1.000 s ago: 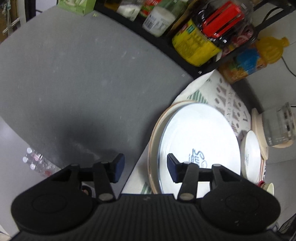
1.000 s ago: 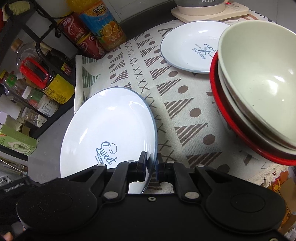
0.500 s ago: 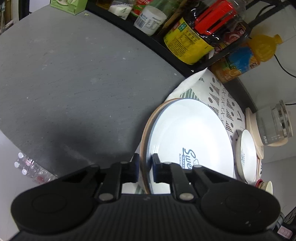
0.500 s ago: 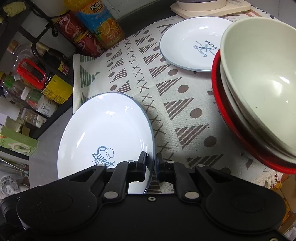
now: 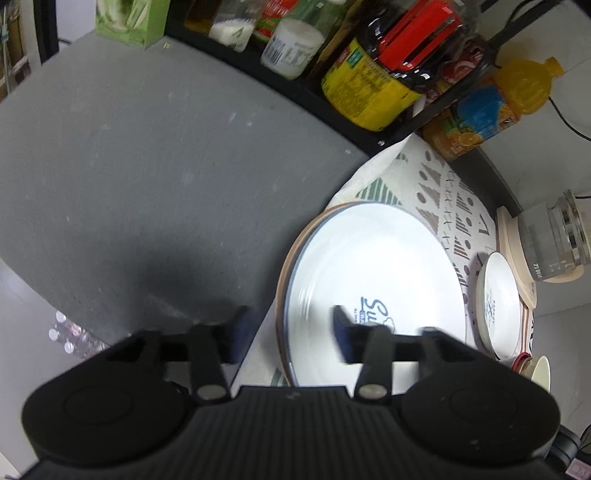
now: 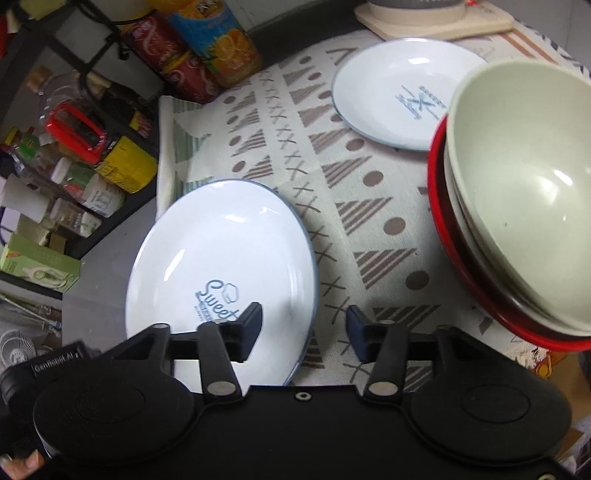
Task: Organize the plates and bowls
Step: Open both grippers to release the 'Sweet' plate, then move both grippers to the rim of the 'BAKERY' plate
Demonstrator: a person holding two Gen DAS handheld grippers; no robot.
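Note:
A large white plate [image 6: 221,258] marked "Sweet" lies flat on a tan-rimmed plate [image 5: 286,266] at the left end of the patterned cloth [image 6: 332,184]. My right gripper [image 6: 303,325] straddles its near right rim, jaws opening, pads clear of it. My left gripper [image 5: 290,330] straddles the stack's near left rim, jaws opening too, pads apart from both plates. A small white plate [image 6: 391,92] lies further back on the cloth, also seen in the left wrist view as the small plate [image 5: 496,302]. Nested pale bowls [image 6: 524,184] sit in a red bowl [image 6: 480,284] at right.
A black rack [image 5: 303,92] of bottles and jars lines the back, with an orange juice bottle [image 5: 491,107] beside it. A glass jug [image 5: 554,236] stands on a wooden board [image 6: 436,22]. Grey tabletop [image 5: 147,166] spreads to the left of the cloth.
Both grippers were shut on the plate rims half a second ago and have since sprung apart. The white plate has settled flat onto the tan-rimmed plate.

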